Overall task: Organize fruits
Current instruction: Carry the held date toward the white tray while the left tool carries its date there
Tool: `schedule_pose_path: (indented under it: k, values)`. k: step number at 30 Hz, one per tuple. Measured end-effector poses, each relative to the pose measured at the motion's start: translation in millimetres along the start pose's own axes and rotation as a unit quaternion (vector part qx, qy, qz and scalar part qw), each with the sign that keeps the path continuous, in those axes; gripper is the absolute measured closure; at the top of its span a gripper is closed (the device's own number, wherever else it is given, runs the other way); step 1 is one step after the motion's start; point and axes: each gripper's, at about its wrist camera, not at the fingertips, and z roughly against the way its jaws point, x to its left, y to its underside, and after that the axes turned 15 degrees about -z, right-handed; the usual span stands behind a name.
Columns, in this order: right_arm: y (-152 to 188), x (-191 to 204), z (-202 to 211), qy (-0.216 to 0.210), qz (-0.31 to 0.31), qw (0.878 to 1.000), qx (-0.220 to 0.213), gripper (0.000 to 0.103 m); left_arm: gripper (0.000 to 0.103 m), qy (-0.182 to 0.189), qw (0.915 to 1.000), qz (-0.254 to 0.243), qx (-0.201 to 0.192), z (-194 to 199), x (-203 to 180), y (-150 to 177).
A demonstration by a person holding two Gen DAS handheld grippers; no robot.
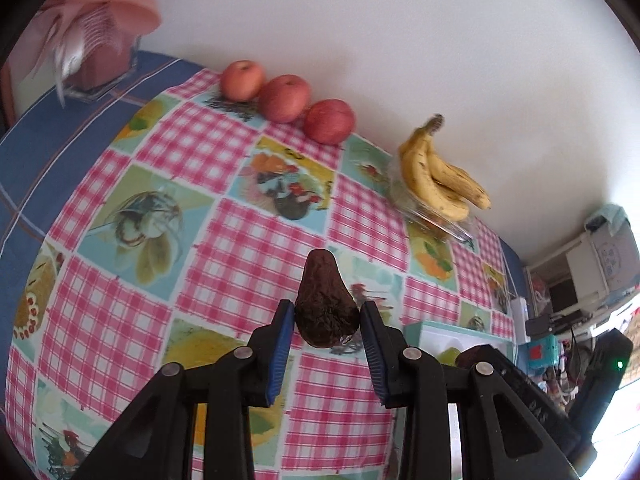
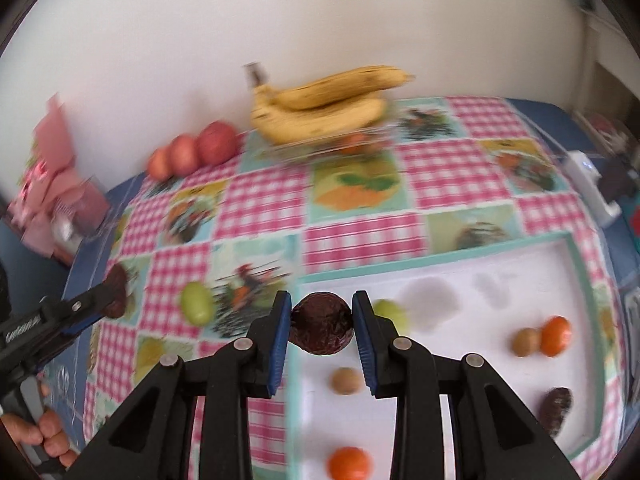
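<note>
Both grippers clamp a dark avocado above the checked tablecloth.

The left gripper (image 1: 326, 314) pinches a pear-shaped brown avocado (image 1: 325, 304), narrow end forward, over the tablecloth (image 1: 224, 240). The right gripper (image 2: 322, 322) squeezes a second, wrinkled avocado (image 2: 322, 323) at the near left corner of the white tray (image 2: 576, 260), which holds two oranges, two small brown fruits, a green one and another dark avocado. A loose green fruit (image 2: 196, 303) lies left of the tray. Three apples (image 1: 286, 98) line the wall; bananas (image 1: 436, 172) rest on a clear dish.
</note>
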Motion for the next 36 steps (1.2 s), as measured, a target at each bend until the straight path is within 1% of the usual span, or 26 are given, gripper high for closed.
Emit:
schedule_pose_path:
  k: [5, 10, 17, 19, 21, 22, 26, 30, 36]
  values:
    - [-15, -47, 10, 0.039, -0.057, 0.997, -0.019, 0.070, 0.067, 0.006, 0.9991, -0.040, 0.010, -7, -32, 0]
    - [-23, -83, 21, 0.055, -0.098, 0.993, -0.031, 0.070, 0.067, 0.020, 0.9948, -0.095, 0.030, -20, -78, 4]
    - [-31, -107, 36, 0.064, -0.122, 0.989, -0.046, 0.070, 0.067, 0.045, 0.9817, -0.174, 0.062, -39, -144, 19]
    - [-32, -110, 39, 0.064, -0.122, 0.989, -0.050, 0.070, 0.067, 0.049, 0.9764, -0.197, 0.075, -48, -163, 27]
    - [-33, -111, 40, 0.065, -0.121, 0.989, -0.049, 0.070, 0.067, 0.055, 0.9727, -0.209, 0.086, -55, -174, 33]
    - [-32, -112, 38, 0.065, -0.120, 0.990, -0.046, 0.070, 0.067, 0.059, 0.9694, -0.218, 0.096, -61, -182, 39]
    - [-26, -118, 14, 0.068, -0.125, 0.990, -0.012, 0.070, 0.067, 0.062, 0.9610, -0.236, 0.130, -81, -195, 55]
    - [-20, -119, -1, 0.072, -0.125, 0.990, 0.007, 0.070, 0.066, 0.064, 0.9548, -0.240, 0.164, -101, -199, 71]
    - [-16, -118, -13, 0.078, -0.120, 0.989, 0.025, 0.070, 0.066, 0.054, 0.9522, -0.241, 0.180, -111, -199, 80]
